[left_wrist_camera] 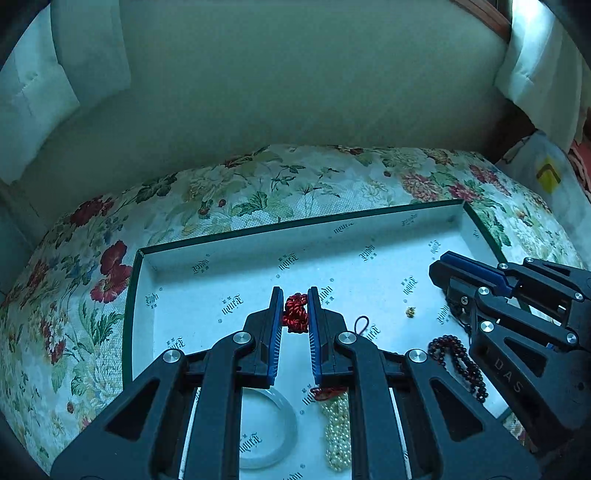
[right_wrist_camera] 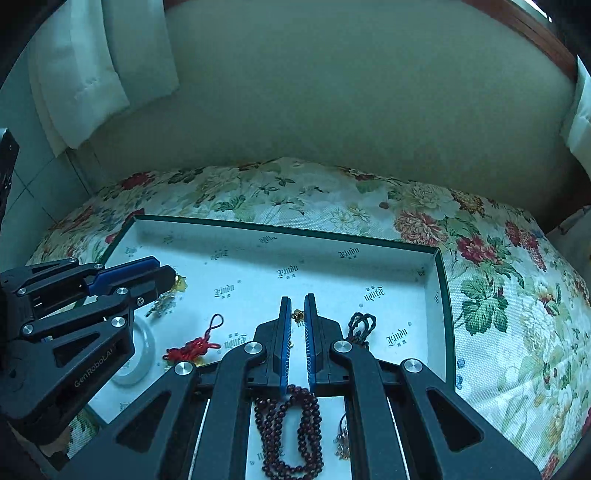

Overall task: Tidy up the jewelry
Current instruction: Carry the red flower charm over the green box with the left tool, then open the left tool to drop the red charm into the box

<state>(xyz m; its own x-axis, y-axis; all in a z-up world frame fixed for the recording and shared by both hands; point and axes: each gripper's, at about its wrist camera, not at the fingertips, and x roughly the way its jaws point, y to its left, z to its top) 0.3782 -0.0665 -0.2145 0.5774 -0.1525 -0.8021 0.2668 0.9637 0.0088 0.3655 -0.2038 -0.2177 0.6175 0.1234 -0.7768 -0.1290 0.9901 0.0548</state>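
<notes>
A shallow white tray (left_wrist_camera: 258, 236) with a dark green rim lies on a floral cushion and holds the jewelry. My left gripper (left_wrist_camera: 294, 297) hangs over it with the jaws a little apart, a red knotted cord ornament (left_wrist_camera: 295, 313) below and between the fingertips; I cannot tell whether they touch it. In the right wrist view the ornament (right_wrist_camera: 192, 349) lies flat on the tray. My right gripper (right_wrist_camera: 297, 304) has its jaws narrowly apart above a small gold charm (right_wrist_camera: 297, 315). A dark red bead necklace (right_wrist_camera: 291, 435) lies under it. A pale bangle (left_wrist_camera: 273, 432) and a pearl strand (left_wrist_camera: 338, 435) lie near.
The floral cushion (right_wrist_camera: 498, 295) surrounds the tray, with a padded backrest (left_wrist_camera: 295, 74) behind. A dark cord loop (right_wrist_camera: 362, 325) lies right of the right gripper, and a yellow ornament (right_wrist_camera: 180, 283) lies at the tray's left. A wooden frame (right_wrist_camera: 535, 29) edges the backrest.
</notes>
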